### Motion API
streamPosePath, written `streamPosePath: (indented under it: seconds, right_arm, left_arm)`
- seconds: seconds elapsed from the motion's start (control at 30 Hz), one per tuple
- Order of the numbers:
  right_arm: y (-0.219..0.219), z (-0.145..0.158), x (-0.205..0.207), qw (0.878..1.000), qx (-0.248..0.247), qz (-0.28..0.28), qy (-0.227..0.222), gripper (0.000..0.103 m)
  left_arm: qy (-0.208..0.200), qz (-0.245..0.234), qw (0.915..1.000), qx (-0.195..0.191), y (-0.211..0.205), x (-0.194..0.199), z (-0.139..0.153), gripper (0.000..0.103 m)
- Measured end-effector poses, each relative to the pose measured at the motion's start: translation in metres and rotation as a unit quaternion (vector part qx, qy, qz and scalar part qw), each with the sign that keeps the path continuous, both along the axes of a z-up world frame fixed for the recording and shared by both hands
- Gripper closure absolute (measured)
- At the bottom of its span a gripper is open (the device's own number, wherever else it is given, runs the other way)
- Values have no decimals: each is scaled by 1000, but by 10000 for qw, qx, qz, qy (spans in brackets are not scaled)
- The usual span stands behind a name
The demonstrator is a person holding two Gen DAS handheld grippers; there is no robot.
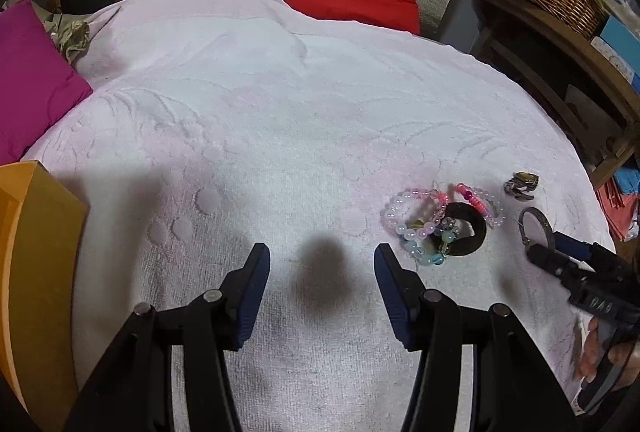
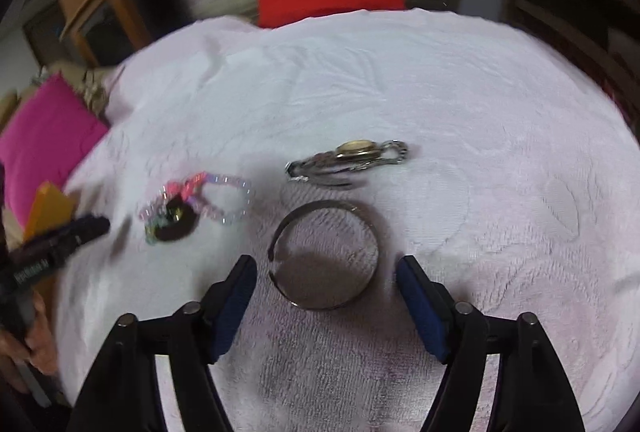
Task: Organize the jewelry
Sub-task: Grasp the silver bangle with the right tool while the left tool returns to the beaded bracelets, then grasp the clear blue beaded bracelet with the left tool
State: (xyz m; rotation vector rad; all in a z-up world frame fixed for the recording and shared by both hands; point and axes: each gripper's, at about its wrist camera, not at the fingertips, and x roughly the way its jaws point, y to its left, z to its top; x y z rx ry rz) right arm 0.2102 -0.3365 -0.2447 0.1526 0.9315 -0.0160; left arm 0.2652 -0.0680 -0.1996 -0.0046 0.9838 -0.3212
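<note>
One bangle (image 2: 324, 256) between right tool (image 2: 326, 286) tips.

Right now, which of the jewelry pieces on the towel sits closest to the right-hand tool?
The plain metal bangle, an open hoop lying flat just ahead of the right tool. The watch lies farther off, and the beaded bracelets are off to its left.
</note>
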Motion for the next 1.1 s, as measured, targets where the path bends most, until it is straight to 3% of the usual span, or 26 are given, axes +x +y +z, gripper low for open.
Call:
streamPosePath:
  seconds: [0.1,0.2,0.43,0.6,0.7,0.87,1.1]
  right_arm:
    - [1,-4,-1,9999,-88,-3,-68,24]
    - [0,-5,0,9991,-401,-100,-75,41]
    - [-4,-2,-8,9988,-458,-130,-89,41]
    - [-21,0,-18,9991,-305,-291,-35,41]
    - [-27,1,-22,9992,-225,-322,-12,41]
    - [-29,0,-19,9994,-96,-329,11,41]
    - [-32,-1,-19,9992,74,-397,18,41]
  left_arm:
    - [-17,-54,10000,-75,-2,-1,2,48]
    - [1,-71,9999,-84,-4,1,0,48]
    - [38,-347,9990,-263,-14,-1,-1,48]
    - [-30,-646,9979,-87,-36,-7,-2,48]
    - [86,-516,9986,38,-38,2,-11,48]
    - [126,-407,9990,-138,-34,17,-13,48]
    - [-2,-231,9996,134,-41,33,-22,46]
